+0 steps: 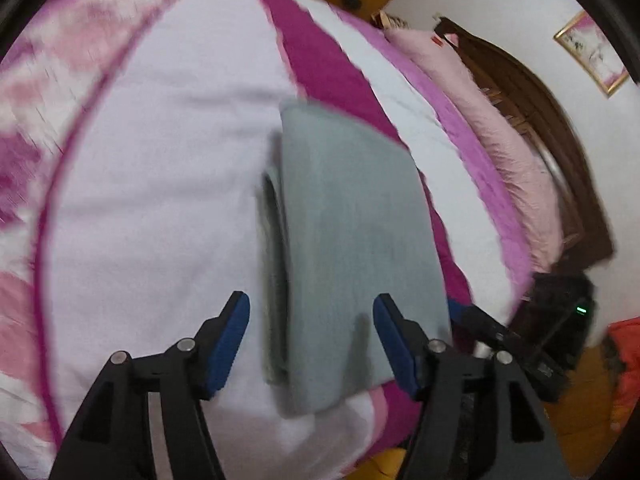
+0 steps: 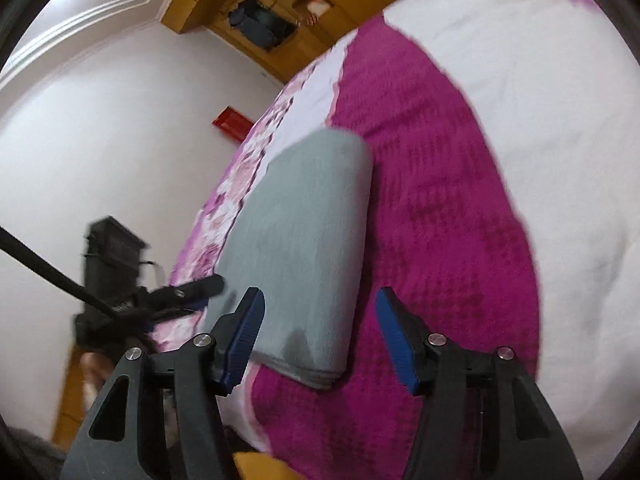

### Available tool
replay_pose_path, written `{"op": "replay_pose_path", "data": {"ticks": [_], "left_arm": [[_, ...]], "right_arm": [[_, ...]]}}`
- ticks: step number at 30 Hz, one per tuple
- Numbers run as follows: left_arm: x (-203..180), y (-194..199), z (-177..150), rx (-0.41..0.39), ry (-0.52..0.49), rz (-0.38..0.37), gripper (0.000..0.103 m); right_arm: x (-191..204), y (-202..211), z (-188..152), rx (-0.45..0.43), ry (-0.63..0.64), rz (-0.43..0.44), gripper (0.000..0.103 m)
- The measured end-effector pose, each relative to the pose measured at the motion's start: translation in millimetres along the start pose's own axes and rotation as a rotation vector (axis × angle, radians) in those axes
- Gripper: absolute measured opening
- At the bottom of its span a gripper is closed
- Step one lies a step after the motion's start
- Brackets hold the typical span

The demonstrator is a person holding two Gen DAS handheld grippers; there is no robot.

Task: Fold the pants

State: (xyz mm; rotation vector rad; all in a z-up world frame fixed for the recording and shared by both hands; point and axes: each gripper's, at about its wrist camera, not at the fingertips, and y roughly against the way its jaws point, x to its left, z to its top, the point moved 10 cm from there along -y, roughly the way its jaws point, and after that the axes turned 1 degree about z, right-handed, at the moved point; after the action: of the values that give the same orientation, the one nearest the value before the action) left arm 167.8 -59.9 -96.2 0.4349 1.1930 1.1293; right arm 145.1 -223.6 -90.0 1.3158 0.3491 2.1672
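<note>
**Folded grey pants on the bed, both claws wide and empty**

A bedroom it was, and your work surface was the bed (image 1: 160, 168), spread with a blanket in white, magenta and pink bands. Along its far side in the left wrist view ran a fluffy pink pillow (image 1: 512, 152) against a dark wooden headboard (image 1: 560, 128), with a framed picture (image 1: 592, 54) up on the white wall. Off the bed's corner sat a dark device with a small green light (image 1: 582, 311). The right wrist view gave you white wall, a red item (image 2: 233, 124) fixed to it, and a wooden shelf unit (image 2: 256, 12) with dark things hanging in it; what sat in its cubbies was too blurred to name.

And there were the pants (image 1: 352, 240), grey, lying flat on the blanket as a folded stack, layered edges showing along one long side. In the left wrist view they sat just ahead of your left gripper (image 1: 311, 312), the near end reaching in between the blue pads (image 1: 230, 344). The pads stood well apart, gripping nothing.

Over to your right gripper (image 2: 319, 308): same story, fingers spread wide, nothing pinched. The pants (image 2: 304, 248) lay just in front, the near folded end between and slightly left of the blue pads (image 2: 396, 344), resting on the magenta band. The left gripper (image 2: 188, 294) showed as a dark shape at the bundle's left edge, whether touching it you couldn't tell through the blur.
</note>
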Motion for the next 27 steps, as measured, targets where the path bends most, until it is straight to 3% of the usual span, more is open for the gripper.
{"op": "replay_pose_path", "data": {"ticks": [2,5,9,11,13,14,16,19,24,27], "left_arm": [[0,-20,-12,0.065,-0.004,-0.057,0.074],[-2,-32,-4,0.04,-0.011,-0.142,0.087],[-3,-34,19,0.016,0.003,-0.187,0.087],[-2,-39,32,-0.008,0.004,-0.202,0.084],[-2,-43,47,-0.036,0.001,-0.199,0.067],[-3,-46,52,-0.039,-0.001,-0.194,0.064],[-4,-51,56,-0.033,-0.005,-0.193,0.053],[-14,-47,60,-0.055,-0.06,-0.174,0.042],[-36,-31,91,-0.129,-0.069,-0.222,0.038],[-51,-30,122,-0.161,-0.104,-0.222,0.038]], "right_arm": [[-1,-9,-3,0.017,-0.006,0.039,0.056],[0,-22,2,0.033,-0.024,0.088,0.056],[0,-44,21,0.053,0.0,0.082,0.054],[0,-53,33,0.051,0.011,0.079,0.054],[-1,-62,46,0.049,0.007,0.088,0.053],[-4,-67,52,0.046,-0.012,0.097,0.051],[-8,-70,58,0.036,-0.027,0.091,0.032],[-5,-66,62,0.026,0.004,0.089,0.029],[-4,-49,101,-0.012,-0.042,0.152,0.028],[-1,-46,139,-0.015,0.008,0.144,0.028]]}}
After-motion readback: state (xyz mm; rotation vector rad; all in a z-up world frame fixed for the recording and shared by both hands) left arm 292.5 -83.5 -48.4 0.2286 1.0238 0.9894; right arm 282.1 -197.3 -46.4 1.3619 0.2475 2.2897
